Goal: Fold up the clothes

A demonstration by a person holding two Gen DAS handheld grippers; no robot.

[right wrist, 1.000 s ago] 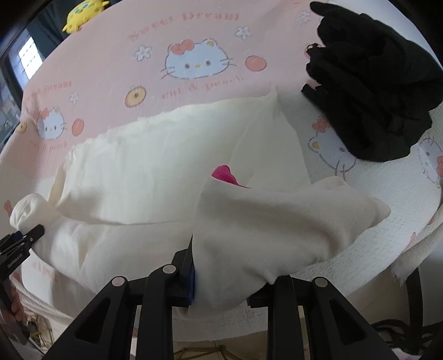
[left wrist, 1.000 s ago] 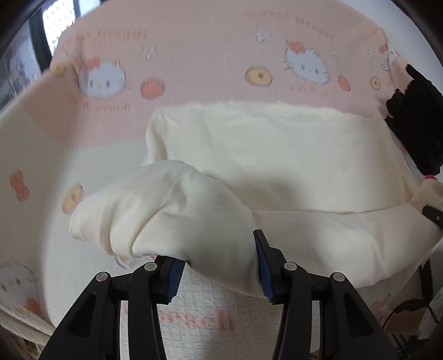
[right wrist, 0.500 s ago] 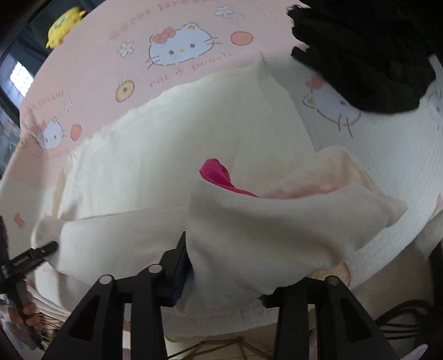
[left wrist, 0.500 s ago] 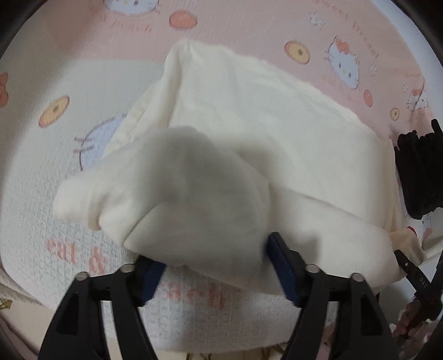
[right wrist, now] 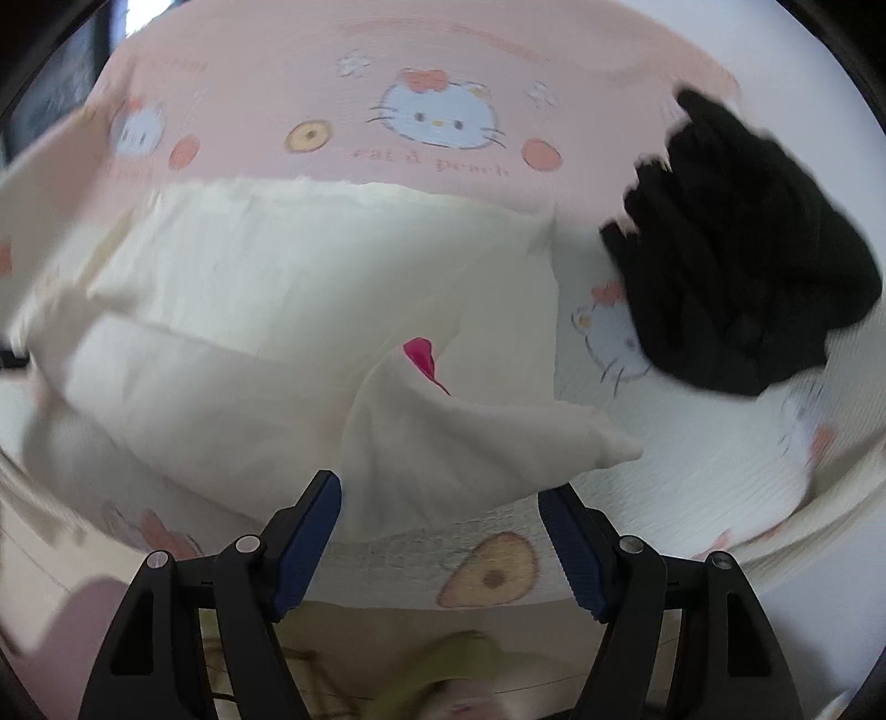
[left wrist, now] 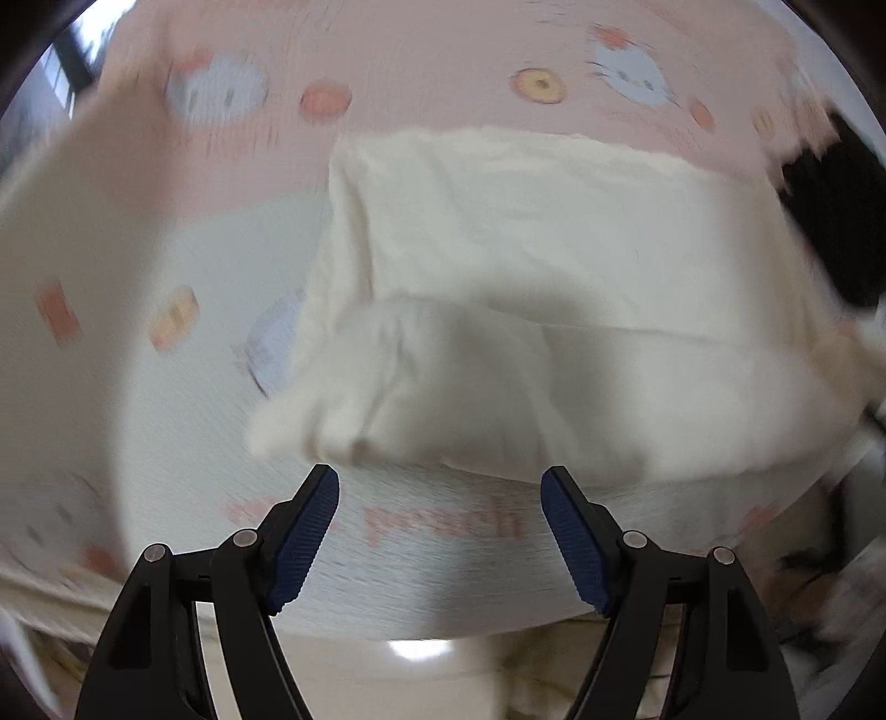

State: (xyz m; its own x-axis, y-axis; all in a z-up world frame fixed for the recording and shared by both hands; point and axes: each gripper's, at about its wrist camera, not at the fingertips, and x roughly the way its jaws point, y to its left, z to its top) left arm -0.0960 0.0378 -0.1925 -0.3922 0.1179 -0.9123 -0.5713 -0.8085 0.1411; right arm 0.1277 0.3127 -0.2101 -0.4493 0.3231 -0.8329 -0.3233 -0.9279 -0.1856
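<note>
The pink-and-white cartoon-print blanket point(right wrist: 443, 88) covers my bench. On it, near the front edge, lies the cream cotton garment point(left wrist: 554, 232), folded. A black knitted garment point(right wrist: 742, 277) sits toward the right edge. My left tool point(left wrist: 440, 487) and right tool point(right wrist: 440, 495) have just been opening; both stand apart, just short of the cream cloth, nothing between them.

1. A home, likely a bedroom: a pink and white cartoon-cat blanket point(right wrist: 443, 160) covers the surface.
2. A cream garment point(right wrist: 310, 288) and a black garment point(right wrist: 742, 288) lie on it.
3. A window point(left wrist: 83, 33) shows past its far left corner.
</note>
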